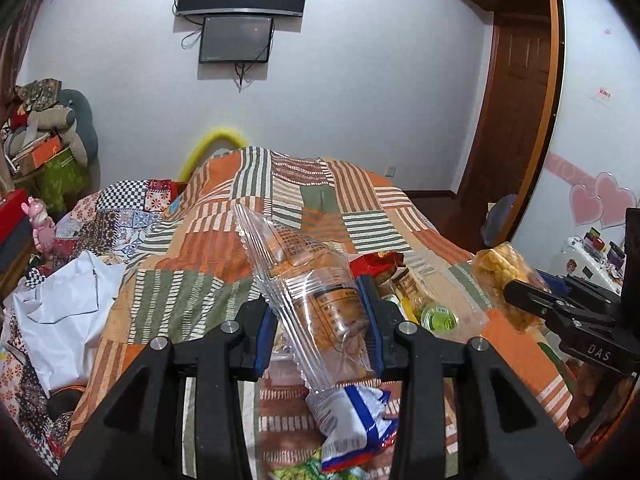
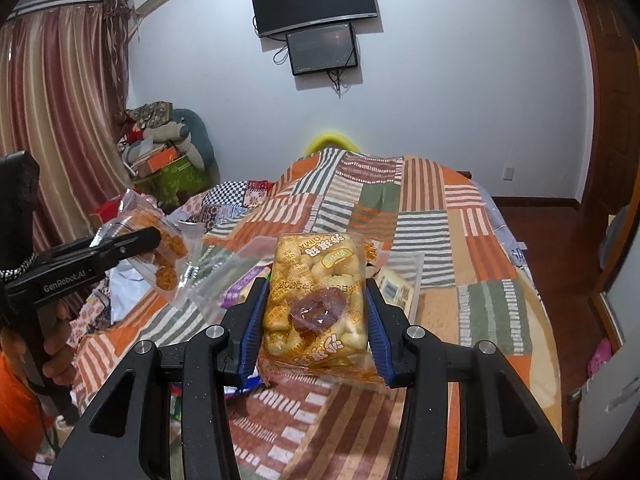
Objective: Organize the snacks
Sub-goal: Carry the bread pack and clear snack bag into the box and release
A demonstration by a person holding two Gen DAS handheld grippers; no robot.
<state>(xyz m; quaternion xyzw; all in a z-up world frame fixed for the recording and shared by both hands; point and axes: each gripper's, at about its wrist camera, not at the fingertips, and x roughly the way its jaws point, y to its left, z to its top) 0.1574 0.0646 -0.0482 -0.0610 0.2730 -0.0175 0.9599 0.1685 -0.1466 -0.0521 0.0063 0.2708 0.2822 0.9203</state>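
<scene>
In the left wrist view my left gripper [image 1: 316, 300] is shut on a clear plastic bag of round orange-brown biscuits [image 1: 296, 256], which stands up between the blue pads above the bed. At the right edge my right gripper [image 1: 524, 294] grips a bag of yellow puffed snacks [image 1: 496, 270]. The right wrist view shows my right gripper [image 2: 316, 286] shut on that yellow puff bag [image 2: 316, 276], lifted off the quilt. To the left, a hand [image 2: 60, 344] holds my left gripper [image 2: 148, 240] with the biscuit bag [image 2: 168, 248] in it.
A patchwork striped quilt [image 1: 224, 248] covers the bed. More snack packs lie on it below the grippers: a blue-and-white packet [image 1: 352, 416], a red packet [image 1: 378, 262] and a clear bag with a green-lidded cup [image 1: 440, 316]. A white bag [image 1: 60, 312] lies left.
</scene>
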